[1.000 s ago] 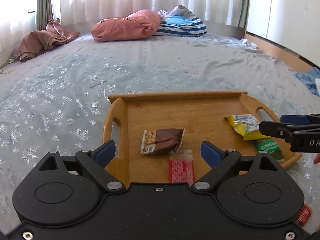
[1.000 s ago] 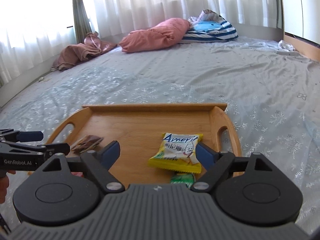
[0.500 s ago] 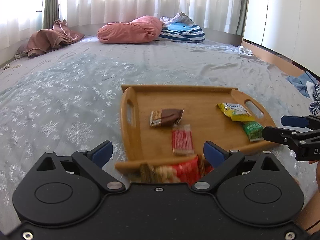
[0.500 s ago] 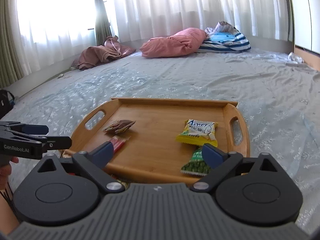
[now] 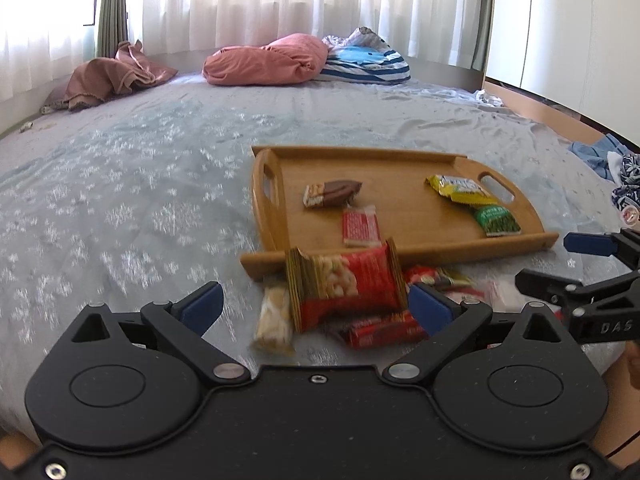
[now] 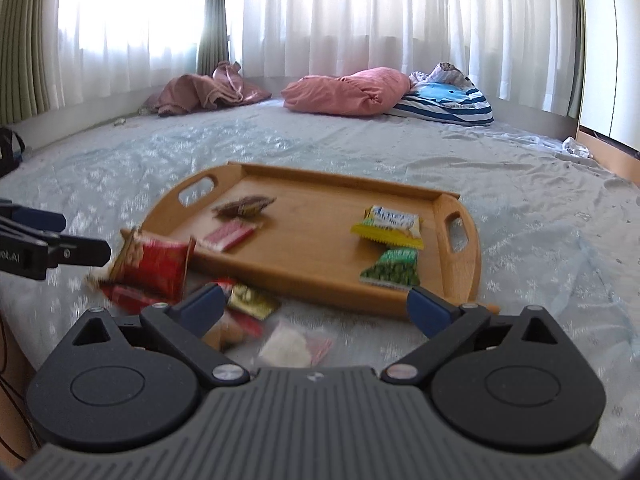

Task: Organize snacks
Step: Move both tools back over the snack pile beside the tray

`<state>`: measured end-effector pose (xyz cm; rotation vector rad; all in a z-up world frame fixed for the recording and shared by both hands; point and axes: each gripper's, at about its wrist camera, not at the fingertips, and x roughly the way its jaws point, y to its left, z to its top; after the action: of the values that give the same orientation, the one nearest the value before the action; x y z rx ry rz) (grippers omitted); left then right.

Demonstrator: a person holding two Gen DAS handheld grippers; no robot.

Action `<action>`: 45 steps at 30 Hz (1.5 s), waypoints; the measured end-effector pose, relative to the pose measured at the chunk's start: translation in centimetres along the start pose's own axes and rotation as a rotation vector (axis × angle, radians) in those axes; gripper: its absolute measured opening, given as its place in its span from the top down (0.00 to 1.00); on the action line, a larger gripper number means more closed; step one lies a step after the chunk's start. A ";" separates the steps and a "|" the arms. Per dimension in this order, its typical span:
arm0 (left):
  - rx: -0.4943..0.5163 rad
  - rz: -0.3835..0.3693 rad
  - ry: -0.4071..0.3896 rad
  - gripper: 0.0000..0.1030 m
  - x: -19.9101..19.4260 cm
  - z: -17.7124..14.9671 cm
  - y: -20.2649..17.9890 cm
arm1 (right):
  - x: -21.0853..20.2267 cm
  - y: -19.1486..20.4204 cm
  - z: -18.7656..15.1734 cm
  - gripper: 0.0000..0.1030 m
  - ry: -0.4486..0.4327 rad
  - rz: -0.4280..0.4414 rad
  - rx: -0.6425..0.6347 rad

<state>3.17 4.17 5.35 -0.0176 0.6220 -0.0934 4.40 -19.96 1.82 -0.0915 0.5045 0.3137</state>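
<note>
Blue-padded left gripper (image 5: 316, 306): jaws wide, empty | right gripper (image 6: 316, 308): wide, empty | red bag (image 5: 346, 286): just ahead between left pads, long axis crosswise, leaning on tray (image 5: 400, 250) | left nearer

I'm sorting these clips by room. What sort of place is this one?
Most likely a bedroom: the wooden tray of snacks sits on a bed sheet with a snowflake print, a pink pillow lies at the far end, and sheer curtains cover the windows.

Pink pillow (image 5: 266, 60) — striped cushion (image 5: 366, 65)
</note>
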 end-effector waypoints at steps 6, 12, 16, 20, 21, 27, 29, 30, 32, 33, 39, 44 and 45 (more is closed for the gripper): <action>0.030 -0.003 0.000 0.04 0.1 -0.8 -1.3 | 0.1 0.3 -1.4 0.00 0.020 -0.001 0.028; 0.007 -0.025 0.012 0.04 0.9 -1.1 -2.6 | 0.6 0.1 -2.2 0.02 0.025 -0.008 0.088; 0.000 -0.036 0.026 0.04 1.7 -1.2 -3.3 | 0.8 -0.3 -2.7 0.07 0.013 -0.043 0.139; -0.017 -0.044 0.046 0.04 2.6 -1.3 -3.8 | 1.0 -0.7 -3.1 0.12 0.016 -0.038 0.173; -0.022 -0.044 0.053 0.04 2.9 -1.3 -4.0 | 1.0 -0.8 -3.2 0.13 0.019 -0.034 0.176; -0.057 -0.063 0.091 0.10 4.1 -1.6 -4.3 | 1.1 -0.7 -3.6 0.16 0.028 -0.024 0.177; -0.071 -0.059 0.095 0.13 4.4 -1.6 -4.3 | 1.1 -0.7 -3.6 0.16 0.028 -0.021 0.180; -0.078 -0.052 0.096 0.15 4.5 -1.7 -4.3 | 1.1 -0.7 -3.7 0.16 0.029 -0.021 0.181; -0.095 -0.052 0.103 0.17 4.8 -1.7 -4.2 | 1.2 -0.7 -3.7 0.16 0.029 -0.022 0.185; -0.104 -0.056 0.105 0.17 4.9 -1.7 -4.0 | 1.2 -0.7 -3.7 0.16 0.030 -0.021 0.187; -0.125 -0.061 0.108 0.18 5.1 -1.8 -3.9 | 1.5 -0.6 -3.8 0.16 0.034 -0.016 0.196; -0.136 -0.068 0.107 0.22 5.2 -1.7 -3.9 | 1.7 -0.2 -4.0 0.16 0.038 -0.014 0.186; -0.137 -0.074 0.107 0.27 5.2 -1.7 -3.9 | 1.8 -0.1 -4.0 0.16 0.038 -0.013 0.185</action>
<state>6.06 -0.19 1.08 -0.1692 0.7336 -0.1243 4.05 -20.24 -2.52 0.0783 0.5682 0.2513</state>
